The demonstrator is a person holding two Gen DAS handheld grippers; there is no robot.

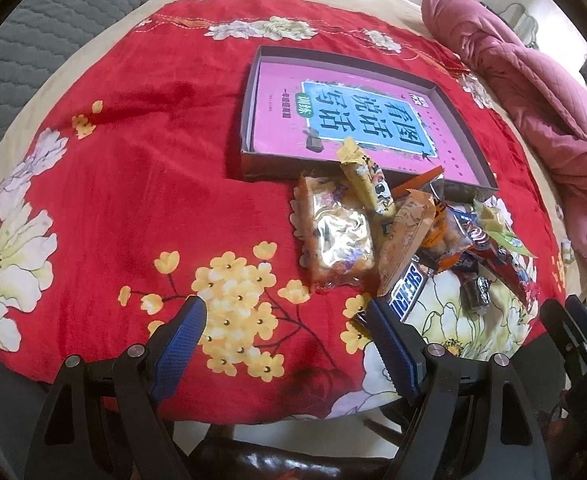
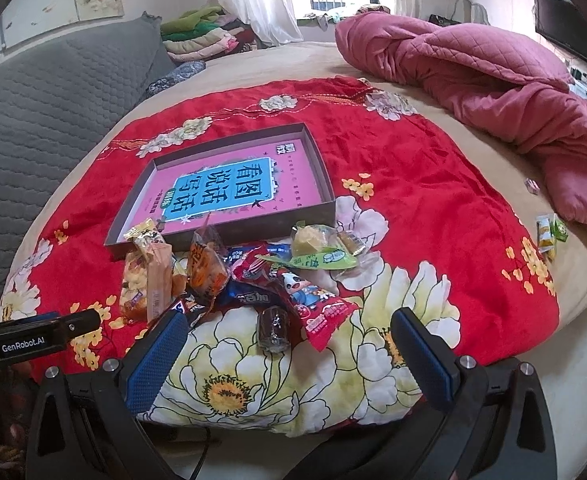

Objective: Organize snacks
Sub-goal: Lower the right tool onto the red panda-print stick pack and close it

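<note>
- Red floral cloth (image 2: 433, 208) spread over the bed, everything sits on it.
- Shallow box (image 2: 325, 184) with pink book inside, mid-cloth, no snacks in it.
- Snack pile (image 2: 253, 276) just beside the box's near wall.
- Left gripper (image 1: 289, 328) jaws wide, empty; Snickers bar (image 1: 407, 288) at its right finger.
- Right gripper (image 2: 289, 340) jaws wide, empty; small dark candy (image 2: 272, 330) between fingers.

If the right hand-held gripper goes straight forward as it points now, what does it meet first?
Probably the small dark wrapped candy, lying on the cloth just ahead of the open right hand-held gripper. Behind it lies the red packet. Depth is unclear.
</note>
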